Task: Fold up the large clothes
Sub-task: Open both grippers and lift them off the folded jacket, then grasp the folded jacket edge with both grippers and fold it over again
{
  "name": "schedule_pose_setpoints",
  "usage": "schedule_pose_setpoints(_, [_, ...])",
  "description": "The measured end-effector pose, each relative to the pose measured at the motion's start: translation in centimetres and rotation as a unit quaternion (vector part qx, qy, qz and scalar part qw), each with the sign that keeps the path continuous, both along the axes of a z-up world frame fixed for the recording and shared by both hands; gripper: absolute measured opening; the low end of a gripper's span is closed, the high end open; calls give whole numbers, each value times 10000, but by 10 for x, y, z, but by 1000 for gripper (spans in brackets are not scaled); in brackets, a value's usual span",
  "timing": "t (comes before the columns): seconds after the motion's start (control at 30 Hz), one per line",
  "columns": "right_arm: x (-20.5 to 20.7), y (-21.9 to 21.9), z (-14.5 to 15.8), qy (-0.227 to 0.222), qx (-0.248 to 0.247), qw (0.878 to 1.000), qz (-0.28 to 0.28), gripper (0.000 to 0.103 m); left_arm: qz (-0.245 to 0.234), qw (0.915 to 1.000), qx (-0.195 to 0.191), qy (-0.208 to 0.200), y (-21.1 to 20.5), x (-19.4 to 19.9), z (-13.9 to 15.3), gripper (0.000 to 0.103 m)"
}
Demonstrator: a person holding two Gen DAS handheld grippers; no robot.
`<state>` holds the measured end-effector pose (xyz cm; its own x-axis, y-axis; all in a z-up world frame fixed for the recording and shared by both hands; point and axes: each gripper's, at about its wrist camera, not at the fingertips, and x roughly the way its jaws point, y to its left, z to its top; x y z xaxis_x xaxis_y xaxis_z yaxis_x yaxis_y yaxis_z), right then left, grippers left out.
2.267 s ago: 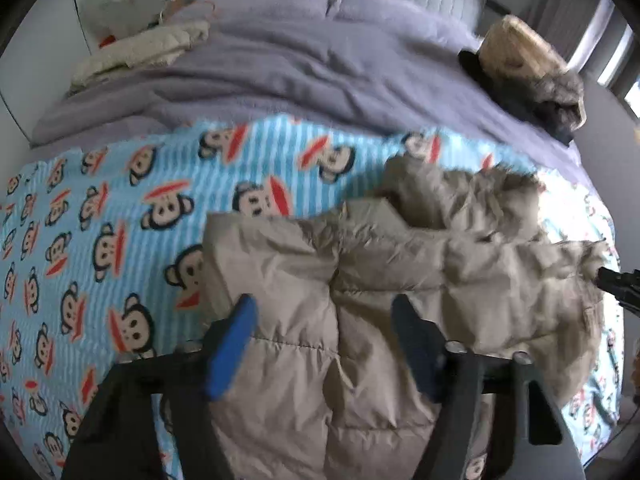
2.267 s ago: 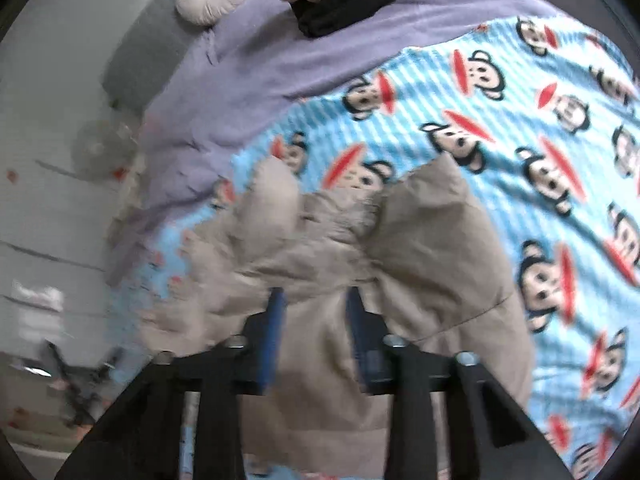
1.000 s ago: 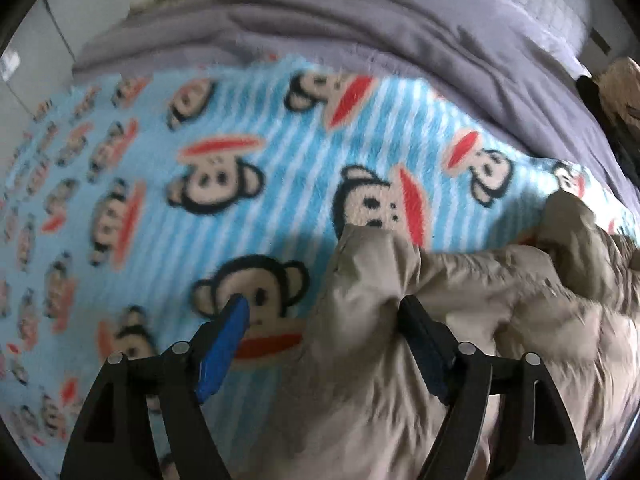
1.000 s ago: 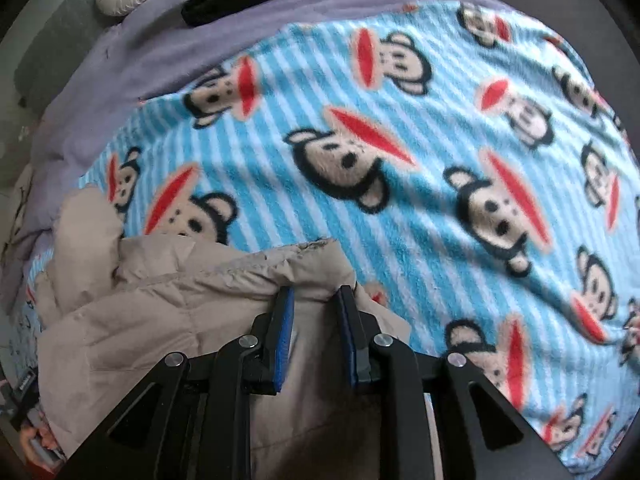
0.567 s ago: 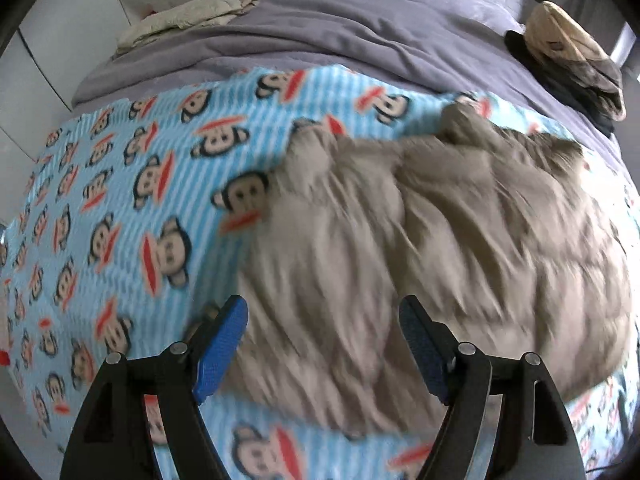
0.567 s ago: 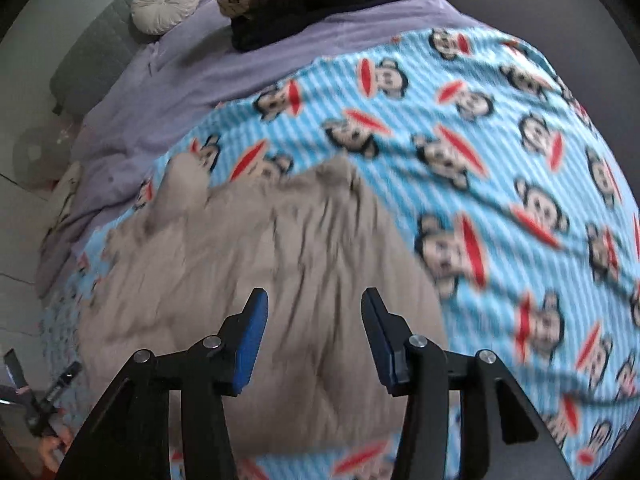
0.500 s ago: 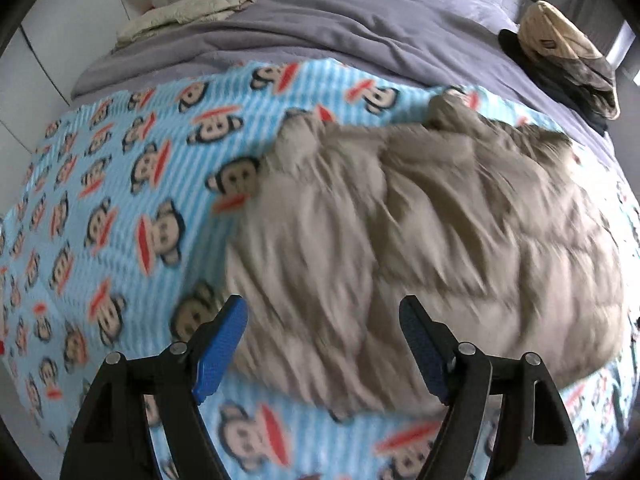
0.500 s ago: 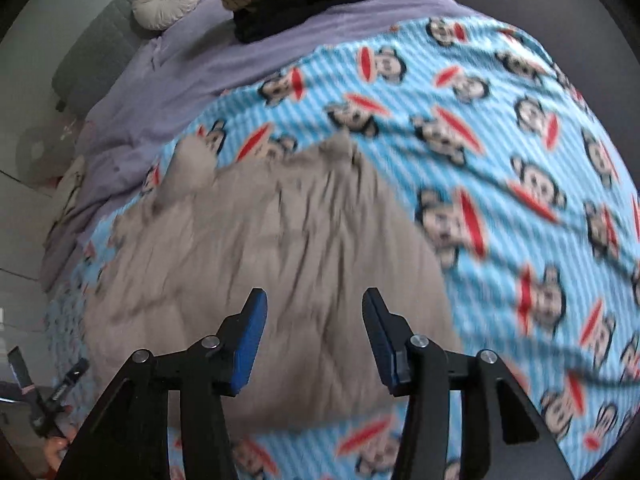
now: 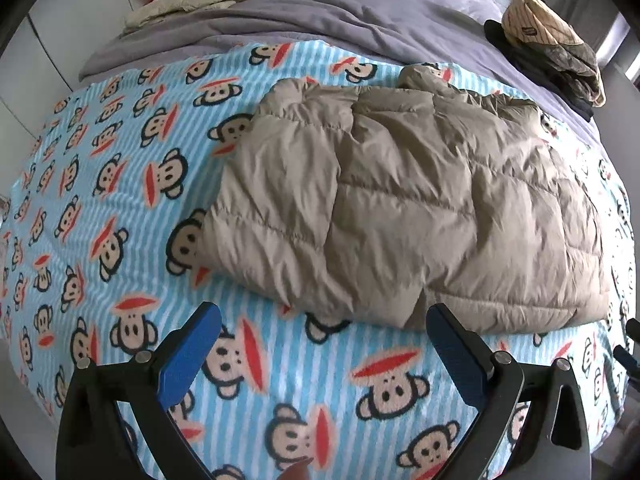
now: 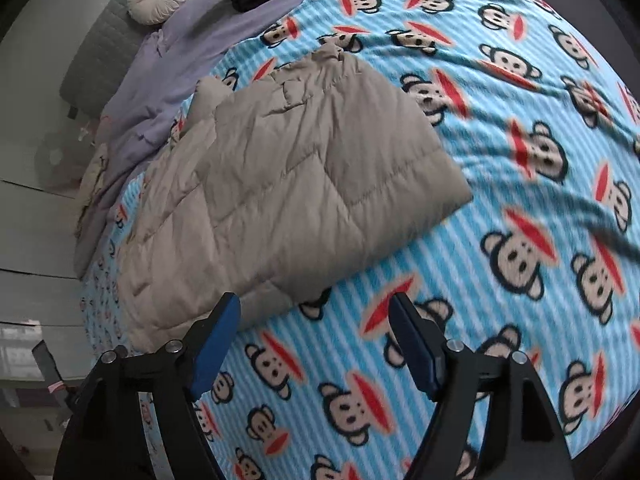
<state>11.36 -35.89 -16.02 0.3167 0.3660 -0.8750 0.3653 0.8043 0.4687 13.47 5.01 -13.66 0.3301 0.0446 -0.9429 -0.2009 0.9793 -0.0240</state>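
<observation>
Now my left gripper [image 9: 322,330] and right gripper [image 10: 316,320] hover with jaws opening, empty, above the folded tan jacket [image 9: 404,208] on the bed's monkey blanket [image 9: 100,184].

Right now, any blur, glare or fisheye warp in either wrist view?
Left wrist: sharp; the jacket shows crisp seams, blanket stripes bow toward the rim, corners are vignetted black. Right wrist: jacket is sharp, but blanket prints smear at the right edge. No glare in either view.

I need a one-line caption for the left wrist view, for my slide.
Left gripper, jaws opening and empty, above a folded beige puffer jacket lying on a monkey-print blanket.
</observation>
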Motion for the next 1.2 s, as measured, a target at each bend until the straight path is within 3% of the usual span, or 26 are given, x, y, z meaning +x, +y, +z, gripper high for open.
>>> schedule_pose_setpoints(0.07, [-6,1,0,-32,91,10000,-19,85,45,10000,-19,1,2,-4,-1,103])
schedule_pose_setpoints(0.1, [-8,1,-1,-35,149,9999,-27,92,60,10000,-24,11,3,-6,-2,103])
schedule_pose_setpoints(0.53, [-31,4,-26,32,928,9941,-568,92,-39,9998,-48,194,2,-15,-15,103])
schedule_pose_setpoints(0.63, [-32,4,-32,12,1094,9915,-708,92,-25,9994,-291,193,3,-17,-17,103])
schedule_pose_setpoints(0.73, [-32,4,-35,-50,1261,9890,-766,92,56,9965,-820,180,10,-19,-22,103])
schedule_pose_setpoints(0.87, [-30,7,-49,215,1583,9852,-625,92,379,9845,-1706,134,31,-21,-35,103])
schedule_pose_setpoints(1.03, [-29,4,-72,323,1927,9777,-775,92,867,9596,-2675,7,62,-18,-62,103])
schedule_pose_setpoints(1.2, [-20,2,-98,275,2364,9667,-946,92,1169,9423,-3136,-13,79,-6,-97,103])
